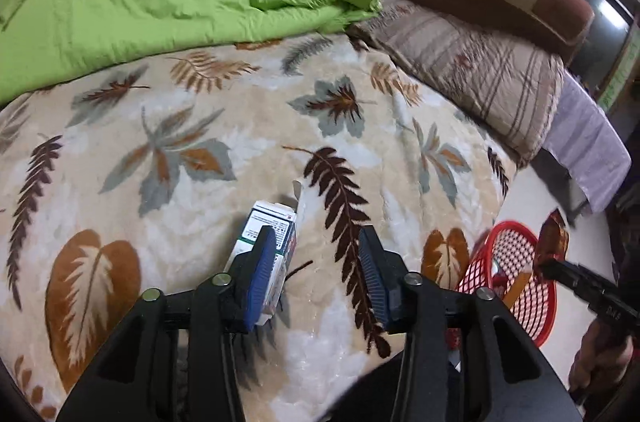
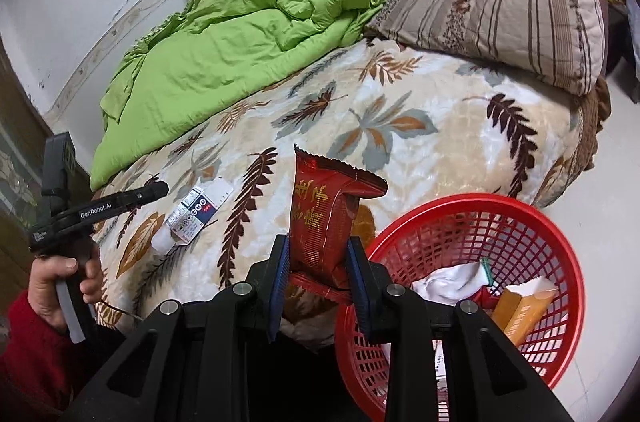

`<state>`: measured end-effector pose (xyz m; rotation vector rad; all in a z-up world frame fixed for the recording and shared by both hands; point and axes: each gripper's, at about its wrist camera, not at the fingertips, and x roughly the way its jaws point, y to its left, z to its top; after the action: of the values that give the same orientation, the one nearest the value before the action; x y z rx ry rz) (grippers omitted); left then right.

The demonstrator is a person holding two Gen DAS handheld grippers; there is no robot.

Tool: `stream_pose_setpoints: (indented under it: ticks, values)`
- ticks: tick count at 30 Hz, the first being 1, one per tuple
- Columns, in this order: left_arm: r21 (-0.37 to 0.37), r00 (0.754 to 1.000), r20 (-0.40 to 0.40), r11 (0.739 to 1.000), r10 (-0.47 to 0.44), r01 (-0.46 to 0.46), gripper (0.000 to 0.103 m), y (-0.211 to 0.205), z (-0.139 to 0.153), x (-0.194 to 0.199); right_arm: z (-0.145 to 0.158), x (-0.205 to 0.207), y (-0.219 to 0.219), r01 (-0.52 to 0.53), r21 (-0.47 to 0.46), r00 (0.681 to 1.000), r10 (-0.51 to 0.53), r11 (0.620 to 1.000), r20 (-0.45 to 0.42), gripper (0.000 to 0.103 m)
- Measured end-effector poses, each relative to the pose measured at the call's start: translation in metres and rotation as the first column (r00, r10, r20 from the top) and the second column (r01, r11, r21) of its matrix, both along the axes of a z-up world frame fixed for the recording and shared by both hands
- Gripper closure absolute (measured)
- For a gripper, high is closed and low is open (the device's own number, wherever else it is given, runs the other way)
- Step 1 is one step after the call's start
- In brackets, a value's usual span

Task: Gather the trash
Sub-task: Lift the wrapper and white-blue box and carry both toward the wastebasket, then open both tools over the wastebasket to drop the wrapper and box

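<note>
A small white carton (image 1: 266, 222) with printed labels lies flat on the leaf-patterned blanket (image 1: 200, 150). My left gripper (image 1: 318, 262) hovers over it, open; the carton shows behind the left finger (image 1: 262, 262), and the pads do not press on it. The right wrist view shows the same carton (image 2: 188, 218) just past the left gripper's tips (image 2: 158, 189). My right gripper (image 2: 318, 244) is shut on a red snack wrapper (image 2: 320, 206), held upright beside the bed's edge. A red mesh basket (image 2: 460, 200) stands on the floor just to the right of it.
The basket holds crumpled white paper (image 2: 452, 284) and a yellow box (image 2: 524, 310). A green quilt (image 2: 208, 54) is bunched at the far side of the bed, with a striped pillow (image 2: 500, 6) at the head. A hand in a red sleeve (image 2: 52, 282) holds the left gripper.
</note>
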<state>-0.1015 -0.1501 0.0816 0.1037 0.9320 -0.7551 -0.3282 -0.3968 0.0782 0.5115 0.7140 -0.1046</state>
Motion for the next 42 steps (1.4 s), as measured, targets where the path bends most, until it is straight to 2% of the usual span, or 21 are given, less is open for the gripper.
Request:
stream_pose_setpoints:
  ticks: [1, 2, 6, 10, 11, 12, 13, 16, 21, 25, 31, 33, 35, 36, 37, 39, 40, 42]
  values:
    - [0.028, 1.000, 0.003, 1.000, 0.000, 0.000, 0.049, -0.002, -0.004, 0.001, -0.001, 0.001, -0.001, 0.000, 0.006, 1.000, 0.000, 1.000, -0.002, 0.072]
    - [0.080, 1.000, 0.016, 0.997, 0.018, -0.019, 0.049, -0.006, -0.010, 0.003, -0.002, 0.002, -0.001, 0.000, 0.006, 1.000, 0.000, 1.000, 0.000, 0.072]
    - [0.173, 0.997, 0.039, 0.982, 0.067, -0.073, 0.049, -0.011, -0.028, 0.010, -0.004, -0.002, -0.006, 0.007, -0.002, 1.000, -0.007, 1.000, -0.002, 0.072]
    - [0.211, 0.997, 0.032, 0.974, 0.074, -0.079, 0.051, -0.014, -0.046, 0.020, -0.009, -0.008, -0.013, 0.022, 0.008, 1.000, -0.022, 1.000, -0.018, 0.072]
    - [0.208, 0.996, 0.031, 0.974, 0.081, -0.086, 0.059, -0.013, -0.049, 0.021, -0.010, -0.010, -0.015, 0.027, 0.009, 0.999, -0.027, 1.000, -0.023, 0.072]
    - [0.202, 0.996, 0.031, 0.975, 0.085, -0.089, 0.060, -0.013, -0.050, 0.021, -0.011, -0.013, -0.017, 0.031, 0.009, 0.999, -0.031, 0.999, -0.027, 0.072]
    - [0.197, 0.996, 0.035, 0.976, 0.086, -0.091, 0.066, -0.014, -0.049, 0.020, -0.013, -0.016, -0.018, 0.039, 0.006, 0.999, -0.039, 0.999, -0.033, 0.072]
    - [0.160, 0.997, 0.060, 0.985, 0.055, -0.064, 0.066, -0.021, -0.037, 0.008, -0.017, -0.026, -0.023, 0.065, 0.009, 0.997, -0.065, 0.998, -0.052, 0.072]
    - [0.053, 0.995, 0.051, 0.995, -0.089, 0.087, 0.066, -0.055, -0.003, -0.030, -0.023, -0.042, -0.032, 0.113, -0.007, 0.990, -0.113, 0.994, -0.086, 0.072]
    - [-0.024, 0.968, 0.011, 0.968, -0.249, 0.250, 0.066, -0.092, 0.020, -0.073, -0.028, -0.056, -0.043, 0.161, 0.004, 0.981, -0.159, 0.987, -0.110, 0.072]
    - [-0.048, 0.901, -0.063, 0.903, -0.430, 0.427, 0.066, -0.149, 0.019, -0.130, -0.029, -0.069, -0.057, 0.214, 0.008, 0.968, -0.211, 0.977, -0.134, 0.070]
    - [-0.026, 0.887, -0.074, 0.890, -0.456, 0.455, 0.064, -0.164, 0.014, -0.146, -0.029, -0.073, -0.061, 0.230, 0.014, 0.963, -0.226, 0.973, -0.148, 0.065]
    - [-0.016, 0.879, -0.066, 0.881, -0.473, 0.473, 0.058, -0.169, 0.013, -0.156, -0.026, -0.077, -0.063, 0.253, -0.007, 0.956, -0.251, 0.968, -0.149, 0.053]
    - [-0.018, 0.878, -0.055, 0.880, -0.476, 0.475, 0.056, -0.168, 0.014, -0.160, -0.024, -0.079, -0.063, 0.255, -0.015, 0.956, -0.255, 0.967, -0.147, 0.052]
    - [-0.021, 0.879, -0.044, 0.880, -0.475, 0.475, 0.051, -0.167, 0.015, -0.162, -0.023, -0.080, -0.063, 0.254, -0.019, 0.957, -0.254, 0.967, -0.143, 0.052]
    - [-0.021, 0.885, -0.016, 0.885, -0.466, 0.465, 0.050, -0.164, 0.019, -0.165, -0.018, -0.083, -0.061, 0.278, -0.046, 0.948, -0.282, 0.959, -0.146, 0.051]
    - [-0.031, 0.894, 0.010, 0.894, -0.448, 0.448, 0.049, -0.159, 0.024, -0.165, -0.015, -0.083, -0.060, 0.288, -0.062, 0.945, -0.294, 0.956, -0.145, 0.051]
    - [-0.044, 0.910, 0.054, 0.909, -0.412, 0.414, 0.040, -0.149, 0.033, -0.163, -0.006, -0.083, -0.054, 0.319, -0.126, 0.931, -0.335, 0.939, -0.142, 0.045]
